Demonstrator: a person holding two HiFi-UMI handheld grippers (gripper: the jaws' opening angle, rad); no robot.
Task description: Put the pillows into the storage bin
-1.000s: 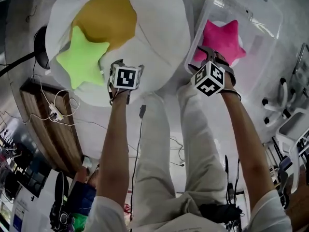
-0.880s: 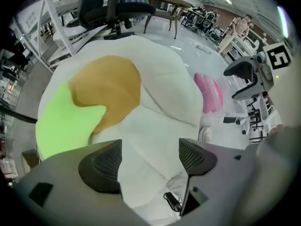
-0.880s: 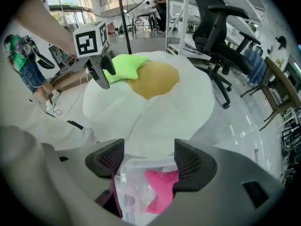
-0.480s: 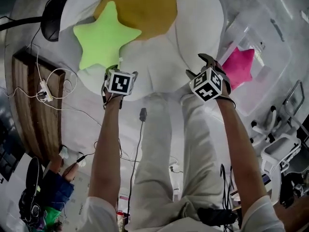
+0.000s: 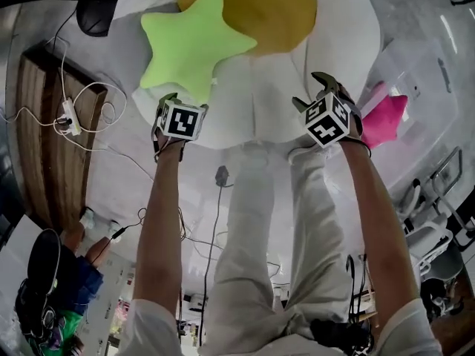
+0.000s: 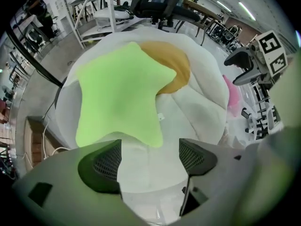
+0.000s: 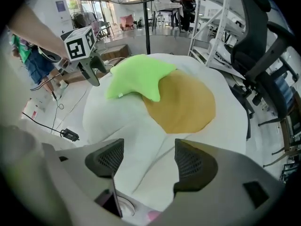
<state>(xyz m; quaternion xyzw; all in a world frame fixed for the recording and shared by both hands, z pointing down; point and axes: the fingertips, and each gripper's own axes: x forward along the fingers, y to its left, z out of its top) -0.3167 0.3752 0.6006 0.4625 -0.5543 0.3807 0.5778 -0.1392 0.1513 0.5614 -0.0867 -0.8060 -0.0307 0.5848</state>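
Observation:
A lime-green star pillow (image 5: 194, 39) (image 6: 120, 98) (image 7: 138, 76) lies on a big white fried-egg cushion (image 5: 245, 102), overlapping its yellow yolk (image 5: 260, 6). A pink star pillow (image 5: 386, 117) sits inside the clear storage bin (image 5: 427, 73) on the right. My left gripper (image 5: 177, 99) (image 6: 148, 157) hangs open and empty just short of the green star's lower point. My right gripper (image 5: 325, 86) (image 7: 146, 161) is also open and empty. It is over the cushion's right edge, between the yolk and the bin.
A wooden platform (image 5: 37, 147) with a power strip and white cable (image 5: 70, 117) lies to the left. A black round base (image 5: 96, 6) sits by the cushion's top left. Office chairs (image 7: 263, 46) and shelving stand beyond the cushion. A person (image 5: 63, 288) is at lower left.
Both grippers have swung left, away from the bin and over the egg cushion. The left one now sits close under the green star. The pink pillow stays in the bin.

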